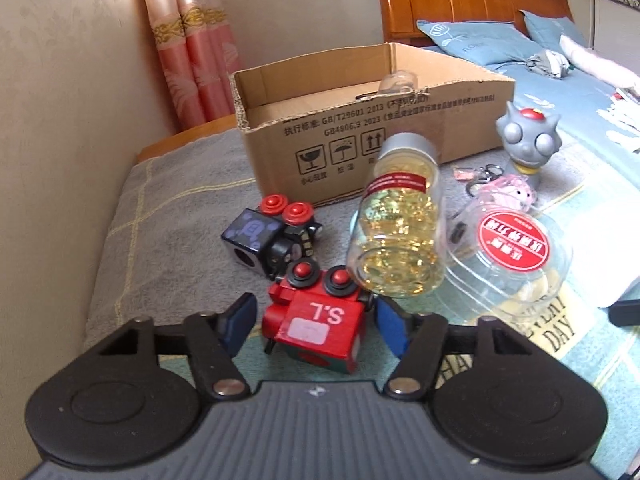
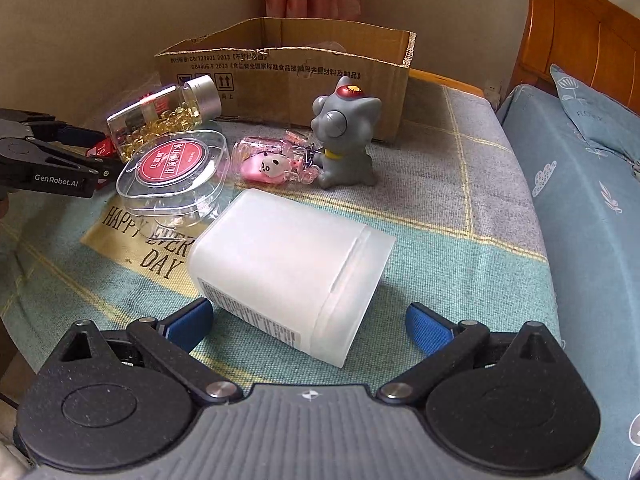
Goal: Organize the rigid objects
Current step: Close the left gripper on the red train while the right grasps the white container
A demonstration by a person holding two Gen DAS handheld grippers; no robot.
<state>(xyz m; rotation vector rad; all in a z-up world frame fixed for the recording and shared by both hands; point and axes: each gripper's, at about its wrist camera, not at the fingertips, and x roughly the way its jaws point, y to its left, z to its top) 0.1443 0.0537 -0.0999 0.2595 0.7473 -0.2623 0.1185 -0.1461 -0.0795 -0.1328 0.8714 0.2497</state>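
Observation:
In the left wrist view my left gripper [image 1: 316,322] is open, its blue pads on either side of a red toy block marked "S.L" [image 1: 316,330], not clamped on it. A black toy with red knobs [image 1: 272,232] lies beyond. A bottle of yellow capsules [image 1: 400,224] lies tilted, beside a clear box with a red label [image 1: 516,248]. In the right wrist view my right gripper [image 2: 310,324] is open around the near end of a frosted white container [image 2: 292,268] lying on its side. The left gripper [image 2: 56,160] shows at the left.
An open cardboard box [image 1: 360,136] stands at the back, also in the right wrist view [image 2: 288,76]. A grey cat figure [image 2: 346,136] and a pink keychain [image 2: 268,160] lie before it. All rests on a blanket-covered surface [image 2: 440,240] beside a bed [image 2: 580,160].

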